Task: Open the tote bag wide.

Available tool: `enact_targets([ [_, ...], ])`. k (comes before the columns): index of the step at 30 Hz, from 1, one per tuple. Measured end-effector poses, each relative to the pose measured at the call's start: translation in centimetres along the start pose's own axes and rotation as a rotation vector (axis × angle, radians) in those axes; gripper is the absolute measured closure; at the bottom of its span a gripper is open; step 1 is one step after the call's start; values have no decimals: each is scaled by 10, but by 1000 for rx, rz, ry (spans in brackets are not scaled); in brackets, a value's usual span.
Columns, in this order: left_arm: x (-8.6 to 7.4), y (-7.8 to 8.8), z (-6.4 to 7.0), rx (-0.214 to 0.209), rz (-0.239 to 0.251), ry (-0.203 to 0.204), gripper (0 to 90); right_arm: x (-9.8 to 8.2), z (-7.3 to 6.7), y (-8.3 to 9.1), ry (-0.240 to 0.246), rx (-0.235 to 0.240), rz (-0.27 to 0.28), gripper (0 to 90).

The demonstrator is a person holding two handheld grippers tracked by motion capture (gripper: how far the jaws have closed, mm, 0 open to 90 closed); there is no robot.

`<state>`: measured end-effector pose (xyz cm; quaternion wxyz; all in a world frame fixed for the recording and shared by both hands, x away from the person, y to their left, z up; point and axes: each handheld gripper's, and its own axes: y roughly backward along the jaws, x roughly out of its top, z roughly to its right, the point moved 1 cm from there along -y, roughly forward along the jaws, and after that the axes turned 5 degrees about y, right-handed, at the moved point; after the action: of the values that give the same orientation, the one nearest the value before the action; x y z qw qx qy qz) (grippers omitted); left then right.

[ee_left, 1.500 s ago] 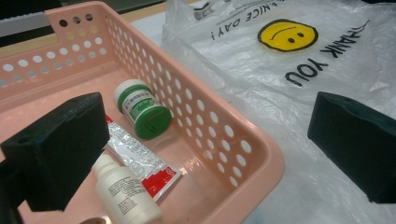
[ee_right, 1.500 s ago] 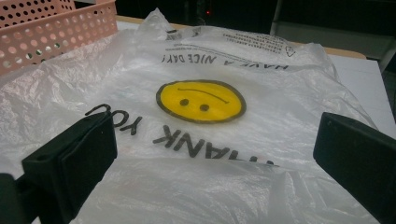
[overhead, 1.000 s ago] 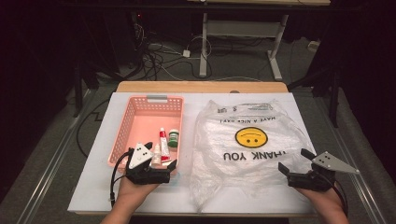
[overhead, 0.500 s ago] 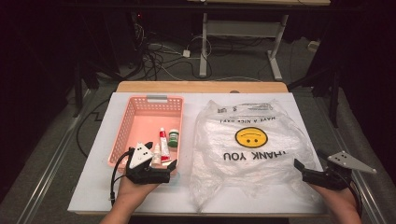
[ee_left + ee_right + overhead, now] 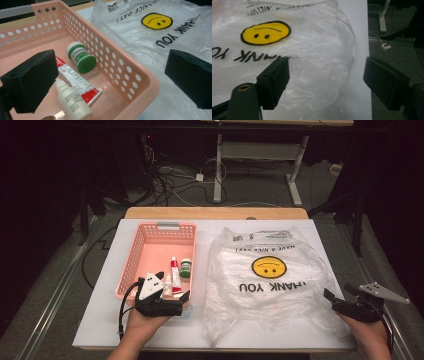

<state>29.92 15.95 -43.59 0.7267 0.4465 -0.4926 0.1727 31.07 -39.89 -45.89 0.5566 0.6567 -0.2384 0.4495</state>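
Clearly, from the high view, the plastic bag (image 5: 267, 280) lies flat and crumpled on the white table (image 5: 100, 320), with the pink basket (image 5: 134, 265) at its nine o'clock. The right gripper (image 5: 336, 296) sits at the bag's four o'clock edge, the left gripper (image 5: 172, 296) at the basket's near corner, around six o'clock.

Along the left gripper view, the jaws stand wide with nothing between them; the green-capped jar (image 5: 81, 57), red tube (image 5: 77, 81) and white dropper bottle (image 5: 72, 100) lie in the basket.

Over in the right gripper view, the jaws have just been closing, yet the pads do not pinch the film lying under them. I judge the bag feather-light, limp and slippery, prone to slide or tear; take it by a gathered fold at the rim nearest the right gripper.
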Motion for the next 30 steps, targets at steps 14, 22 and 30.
enact_targets([
  [14, 2, -1, 2, -6, 3, -8, 0, -14, 11, -16, -62, 5, -163, 377],
  [22, 4, -2, 2, -3, 4, -9, 0, -14, 4, -19, 1, 8, -193, 544],
  [30, 11, 1, 1, -29, -18, 32, 0, -15, 1, -17, 27, 34, -204, 891],
])
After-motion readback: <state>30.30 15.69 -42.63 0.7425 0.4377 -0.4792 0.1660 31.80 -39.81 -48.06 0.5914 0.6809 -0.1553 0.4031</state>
